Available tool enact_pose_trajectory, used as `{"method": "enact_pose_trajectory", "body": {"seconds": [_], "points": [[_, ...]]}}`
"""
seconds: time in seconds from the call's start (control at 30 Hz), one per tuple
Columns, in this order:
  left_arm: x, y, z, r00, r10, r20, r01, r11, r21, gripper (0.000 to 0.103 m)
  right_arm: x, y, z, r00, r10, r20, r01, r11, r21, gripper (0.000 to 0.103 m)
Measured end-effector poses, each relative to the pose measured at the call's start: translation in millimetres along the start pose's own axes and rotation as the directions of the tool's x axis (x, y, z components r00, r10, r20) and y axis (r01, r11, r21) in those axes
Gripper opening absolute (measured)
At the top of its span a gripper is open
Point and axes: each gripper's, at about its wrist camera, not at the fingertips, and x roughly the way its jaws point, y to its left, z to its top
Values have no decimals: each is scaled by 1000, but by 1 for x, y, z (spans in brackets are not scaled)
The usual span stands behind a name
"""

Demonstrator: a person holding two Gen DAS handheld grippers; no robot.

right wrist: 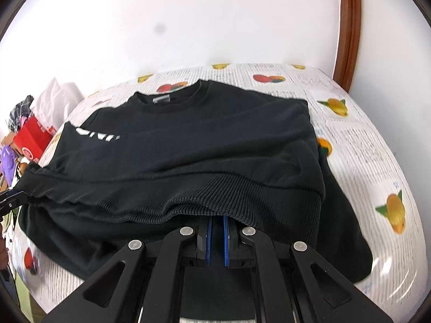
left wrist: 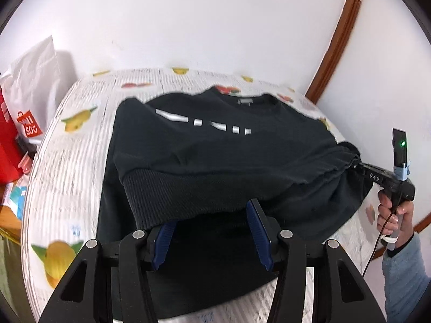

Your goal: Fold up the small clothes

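Note:
A black sweatshirt (left wrist: 204,148) with white lettering lies collar-far on the fruit-print tablecloth (left wrist: 67,161). Its ribbed hem is lifted off the lower layer and stretched between the two grippers. My left gripper (left wrist: 212,215) is at the near hem with its blue pads well apart. The hem drapes over the left fingertip, and the right pad (left wrist: 258,231) shows bare. In the right wrist view this gripper (right wrist: 16,196) sits at the left edge, where the sweatshirt (right wrist: 188,140) puckers toward it. My right gripper (right wrist: 216,219) is shut on the hem, its tips hidden under the ribbing. In the left wrist view the right gripper (left wrist: 359,165) pulls the cloth into gathers.
A person's hand (left wrist: 390,215) in a light blue sleeve holds the right gripper's handle. A red bag (left wrist: 8,140) and a white bag (left wrist: 35,75) stand left of the table. Behind is a white wall with a brown wooden frame (left wrist: 336,45). Bare tablecloth (right wrist: 363,148) shows right of the sweatshirt.

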Motion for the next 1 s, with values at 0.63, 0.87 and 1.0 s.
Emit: {"method": "enact_pose_trajectory", "body": {"seconds": [0.63, 0.87, 1.0], "points": [[31, 36, 66, 999, -33, 25, 36, 992, -119, 51, 41, -51, 51, 988, -153, -21, 154, 984, 84, 25], [-2, 33, 61, 992, -74, 105, 84, 992, -91, 64, 39, -46, 52, 990, -138, -24, 139, 990, 34, 43], [-15, 38, 50, 993, -13, 120, 20, 998, -62, 64, 42, -43, 54, 989, -142, -30, 143, 990, 15, 44]]}}
